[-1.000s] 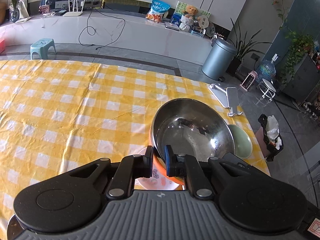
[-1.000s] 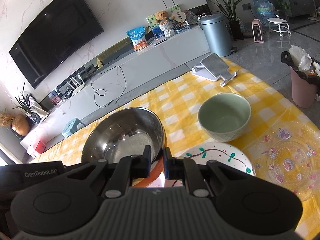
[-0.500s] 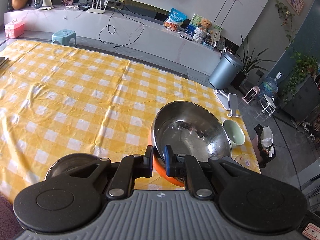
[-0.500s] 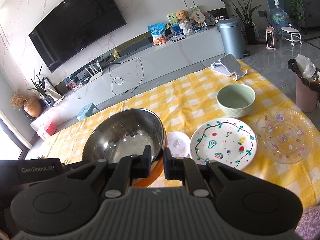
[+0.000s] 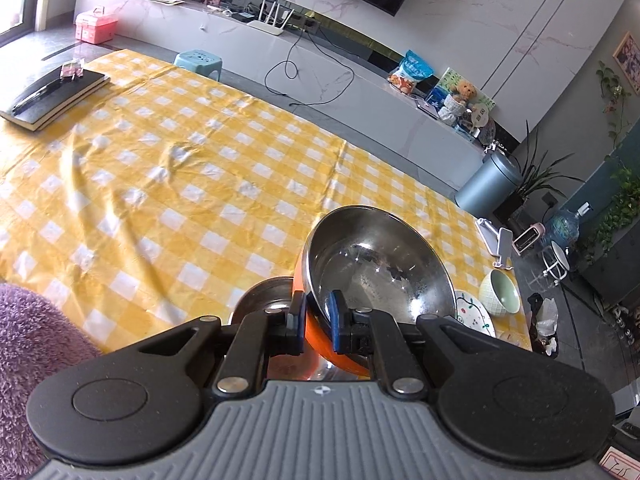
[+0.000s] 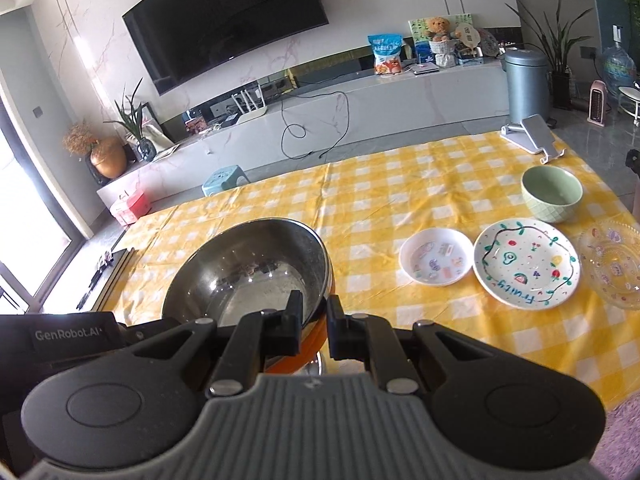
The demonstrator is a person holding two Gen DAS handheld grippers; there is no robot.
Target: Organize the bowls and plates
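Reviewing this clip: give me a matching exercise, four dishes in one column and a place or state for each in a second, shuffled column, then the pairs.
1. steel bowl
2. green bowl
3. fruit plate
4. small white plate

A. beside the phone stand
B. gripped at its rim by the left gripper and right gripper
C. between two other plates
D. nearest plate to the steel bowl

Pairs: 1-B, 2-A, 3-C, 4-D

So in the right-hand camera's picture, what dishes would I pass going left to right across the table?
Steel bowl → small white plate → fruit plate → glass plate. The green bowl sits farther back, above the fruit plate, so it has no clear place in the row.
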